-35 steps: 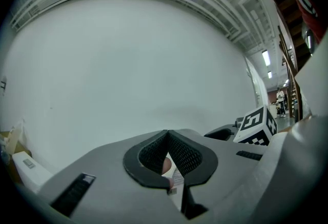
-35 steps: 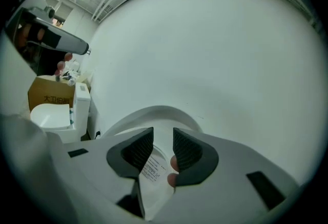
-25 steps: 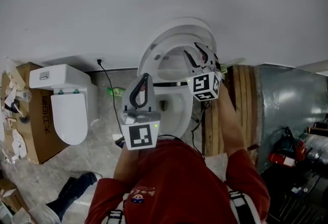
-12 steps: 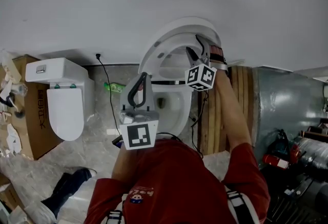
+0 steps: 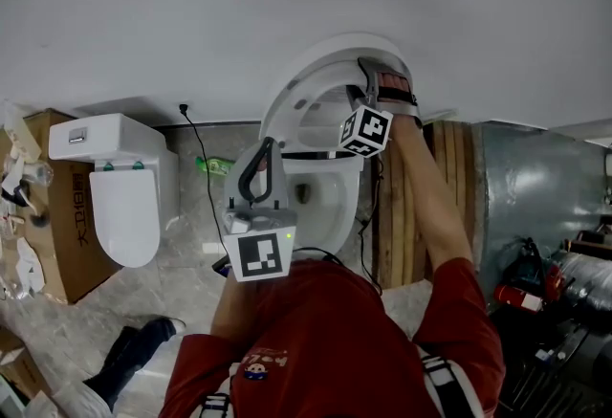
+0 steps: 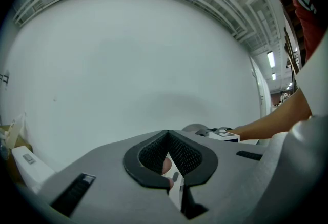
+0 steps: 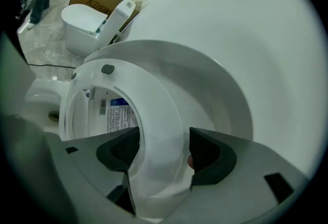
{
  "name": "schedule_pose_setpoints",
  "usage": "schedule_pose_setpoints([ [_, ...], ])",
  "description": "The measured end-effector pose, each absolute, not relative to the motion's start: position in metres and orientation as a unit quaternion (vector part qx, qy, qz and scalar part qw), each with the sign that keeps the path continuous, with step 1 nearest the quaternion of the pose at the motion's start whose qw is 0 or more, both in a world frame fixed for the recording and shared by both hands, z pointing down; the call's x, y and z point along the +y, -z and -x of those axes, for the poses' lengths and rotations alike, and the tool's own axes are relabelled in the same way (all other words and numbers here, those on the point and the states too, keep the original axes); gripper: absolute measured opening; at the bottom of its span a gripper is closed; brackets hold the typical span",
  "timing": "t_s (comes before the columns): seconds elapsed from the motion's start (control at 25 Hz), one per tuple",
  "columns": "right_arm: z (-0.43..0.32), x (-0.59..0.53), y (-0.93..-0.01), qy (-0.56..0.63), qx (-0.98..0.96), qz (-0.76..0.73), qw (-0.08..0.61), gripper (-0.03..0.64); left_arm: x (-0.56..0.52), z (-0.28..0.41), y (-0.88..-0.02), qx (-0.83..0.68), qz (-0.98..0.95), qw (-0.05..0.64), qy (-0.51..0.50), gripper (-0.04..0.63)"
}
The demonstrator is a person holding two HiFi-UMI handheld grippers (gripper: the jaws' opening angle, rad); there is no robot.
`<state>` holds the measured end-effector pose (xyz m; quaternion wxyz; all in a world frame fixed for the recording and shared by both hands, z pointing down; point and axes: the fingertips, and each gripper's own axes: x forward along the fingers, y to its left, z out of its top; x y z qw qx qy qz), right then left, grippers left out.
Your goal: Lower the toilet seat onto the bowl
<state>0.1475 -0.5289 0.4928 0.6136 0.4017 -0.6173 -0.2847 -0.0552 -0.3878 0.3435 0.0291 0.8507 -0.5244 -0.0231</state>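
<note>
– Right gripper view: what are the jaws doing there?
– The right gripper (image 7: 164, 152) is straddling the toilet seat (image 7: 154, 110). Its pads are sitting one on each face of the white ring and appear to be pinching it.
– And the left gripper (image 6: 168, 136)?
– Its jaws are resting together, tip against tip, holding nothing and pointing at the bare wall (image 6: 128, 54).
– Where is the seat standing?
– It is standing raised, leaning back against the lid (image 7: 225, 89) on the far side. The bowl (image 5: 337, 201) is lying open below it, nearer the person.
– So which way is the move heading?
– I am judging that the gripped rim is going to have to swing toward the near side and down, turning about the bowl's far end. The right hand is reaching far closer to the seat, while the left is hanging by the bowl's near left edge.
</note>
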Motion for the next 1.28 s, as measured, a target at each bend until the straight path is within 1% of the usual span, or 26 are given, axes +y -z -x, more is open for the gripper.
schedule_pose_setpoints([
  [0.16,-0.151,-0.533,-0.500,0.278,-0.609,-0.396,0.628,0.264,-0.388,0.055,-0.343,-0.523,-0.851,0.029,0.021,0.012],
  [0.48,-0.150,-0.533,-0.501,0.279,-0.604,-0.397,0.632,0.264,-0.390,0.055,-0.345,-0.524,-0.851,0.030,0.017,0.012],
  [1.28,-0.144,-0.500,-0.493,0.295,-0.617,-0.386,0.619,0.262,-0.368,0.028,-0.332,-0.519,-0.855,0.011,0.018,0.012],
])
